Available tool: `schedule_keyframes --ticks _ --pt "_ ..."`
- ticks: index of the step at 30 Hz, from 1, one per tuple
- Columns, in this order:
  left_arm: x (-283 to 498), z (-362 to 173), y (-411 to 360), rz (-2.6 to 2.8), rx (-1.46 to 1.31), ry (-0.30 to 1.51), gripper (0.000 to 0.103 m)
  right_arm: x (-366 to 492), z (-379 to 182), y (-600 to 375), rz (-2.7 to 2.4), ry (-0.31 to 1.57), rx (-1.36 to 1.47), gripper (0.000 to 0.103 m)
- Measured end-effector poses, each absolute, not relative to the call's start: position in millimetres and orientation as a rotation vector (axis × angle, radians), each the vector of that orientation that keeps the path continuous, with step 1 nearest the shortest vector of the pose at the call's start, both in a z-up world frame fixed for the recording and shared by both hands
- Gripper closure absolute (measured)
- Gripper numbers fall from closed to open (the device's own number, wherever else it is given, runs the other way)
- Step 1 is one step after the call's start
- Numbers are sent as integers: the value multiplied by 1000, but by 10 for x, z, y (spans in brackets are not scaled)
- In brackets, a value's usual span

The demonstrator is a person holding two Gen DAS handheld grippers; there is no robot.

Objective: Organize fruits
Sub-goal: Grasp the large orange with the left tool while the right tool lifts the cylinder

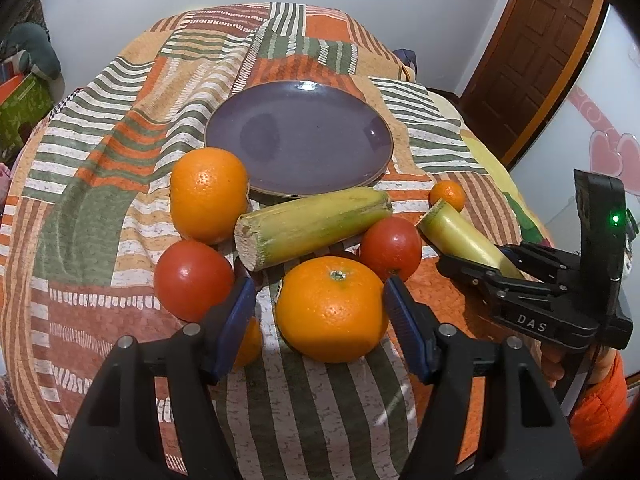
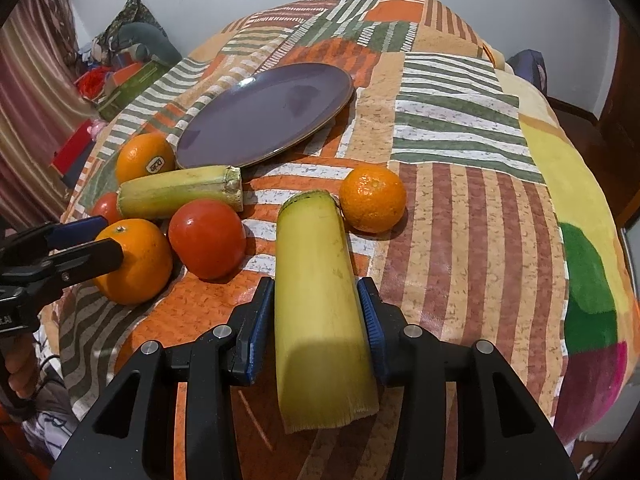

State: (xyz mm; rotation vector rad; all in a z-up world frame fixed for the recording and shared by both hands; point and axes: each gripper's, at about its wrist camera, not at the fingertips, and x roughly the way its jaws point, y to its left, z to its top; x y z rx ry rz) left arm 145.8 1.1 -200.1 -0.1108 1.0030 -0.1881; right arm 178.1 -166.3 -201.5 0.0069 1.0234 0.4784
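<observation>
Left gripper (image 1: pixel 320 304), jaws wide, straddles an orange (image 1: pixel 332 309) on the cloth (image 1: pixel 312 408). Right gripper (image 2: pixel 316 320) straddles a cane piece (image 2: pixel 320 320); grip cannot be told. Plate (image 1: pixel 298 142) lies beyond.

Fruits (image 1: pixel 332 308) (oranges, tomatoes) beside purple plate (image 1: pixel 298 140)

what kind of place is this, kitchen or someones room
Probably a room in a home, not clearly a kitchen: a patchwork cloth covers the table, a panelled wooden door stands behind it, and boxes and clutter pile up along one wall.
</observation>
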Motion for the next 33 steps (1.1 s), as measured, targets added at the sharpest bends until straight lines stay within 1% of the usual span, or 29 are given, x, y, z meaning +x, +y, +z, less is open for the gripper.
schedule_keyframes --ticks 5,6,10,19,23,33 --pt "1477 -2083 -68 -201 -80 1036 37 1815 -2029 -1624 480 1016 -9 63" --pt "1490 -2107 -79 -198 -75 1041 37 1817 -2031 -1628 475 1012 -10 66" --pt "1554 -2179 -54 -205 -110 1067 36 1811 -2026 -1656 470 1007 9 67" --pt "1547 -2159 -56 -200 -107 1050 37 1756 -1934 -1675 488 998 59 69" --pt "1500 -2045 -20 -193 -108 1016 37 1732 -1800 -1697 489 963 67 69" --pt "1470 -1544 157 -172 -124 867 37 1743 -1555 -1623 490 885 50 69"
